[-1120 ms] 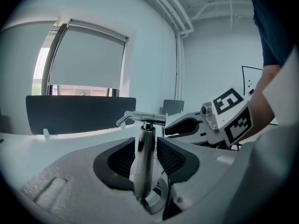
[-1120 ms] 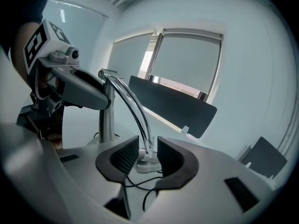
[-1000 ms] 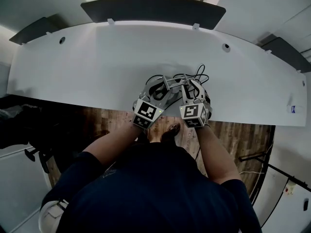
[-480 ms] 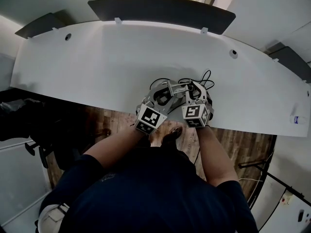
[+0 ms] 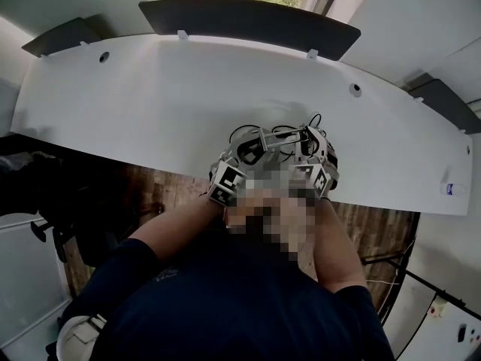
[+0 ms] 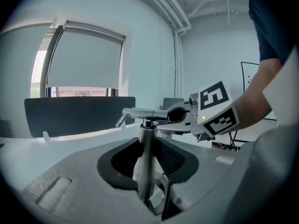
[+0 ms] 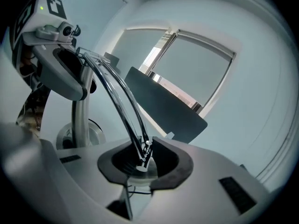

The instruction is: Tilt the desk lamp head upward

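Observation:
A chrome desk lamp (image 5: 276,135) stands near the front edge of the white desk (image 5: 150,96). My left gripper (image 6: 142,160) is shut on its upright post (image 6: 141,171); in the head view the left gripper (image 5: 248,150) sits at the lamp's left. The jaws of my right gripper (image 7: 140,161) have just been closing on the lamp head (image 7: 141,167), where the two thin curved rods (image 7: 119,97) end, and the pads press on it. The head view shows the right gripper (image 5: 308,140) at the lamp's right. Both jaws closed a little in the last second.
A black cable (image 5: 312,119) loops on the desk just behind the lamp. A dark panel (image 5: 248,17) runs along the desk's far edge under a window. Wood floor (image 5: 173,190) shows below the front edge. The person's arms reach in from below.
The right gripper has shifted slightly right and lifted with the lamp head in it. The left gripper has stayed on the post.

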`<state>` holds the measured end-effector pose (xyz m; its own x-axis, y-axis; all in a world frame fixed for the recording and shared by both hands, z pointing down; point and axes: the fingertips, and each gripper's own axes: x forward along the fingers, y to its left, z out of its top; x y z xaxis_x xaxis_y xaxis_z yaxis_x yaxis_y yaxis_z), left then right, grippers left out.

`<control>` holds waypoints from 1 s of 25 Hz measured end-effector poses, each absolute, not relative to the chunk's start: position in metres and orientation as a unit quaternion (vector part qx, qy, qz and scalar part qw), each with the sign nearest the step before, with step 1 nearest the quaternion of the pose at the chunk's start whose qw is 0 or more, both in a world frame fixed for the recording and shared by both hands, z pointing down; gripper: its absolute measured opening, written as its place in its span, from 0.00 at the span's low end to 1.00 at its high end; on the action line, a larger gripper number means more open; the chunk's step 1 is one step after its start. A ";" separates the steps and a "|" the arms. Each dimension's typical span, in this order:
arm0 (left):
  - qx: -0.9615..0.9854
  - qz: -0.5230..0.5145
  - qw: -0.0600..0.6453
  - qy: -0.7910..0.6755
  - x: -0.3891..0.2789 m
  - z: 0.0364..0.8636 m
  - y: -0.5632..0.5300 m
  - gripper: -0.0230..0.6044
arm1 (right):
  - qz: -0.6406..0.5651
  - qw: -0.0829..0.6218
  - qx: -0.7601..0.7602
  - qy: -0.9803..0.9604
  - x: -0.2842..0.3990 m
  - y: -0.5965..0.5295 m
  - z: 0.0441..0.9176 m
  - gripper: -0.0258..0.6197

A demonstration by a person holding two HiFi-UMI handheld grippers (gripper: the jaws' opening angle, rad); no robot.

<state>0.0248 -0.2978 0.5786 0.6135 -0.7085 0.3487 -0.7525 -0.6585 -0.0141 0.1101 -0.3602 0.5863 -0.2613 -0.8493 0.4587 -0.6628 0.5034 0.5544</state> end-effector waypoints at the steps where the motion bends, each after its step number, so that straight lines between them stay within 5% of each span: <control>1: 0.896 0.164 0.066 -0.407 0.025 0.579 -0.298 0.23 | -0.145 0.379 0.482 -0.777 0.113 -0.361 0.581 0.16; 25: 0.905 0.161 0.063 -0.388 0.027 0.582 -0.293 0.23 | -0.477 0.512 0.418 -0.579 0.096 -0.345 0.450 0.21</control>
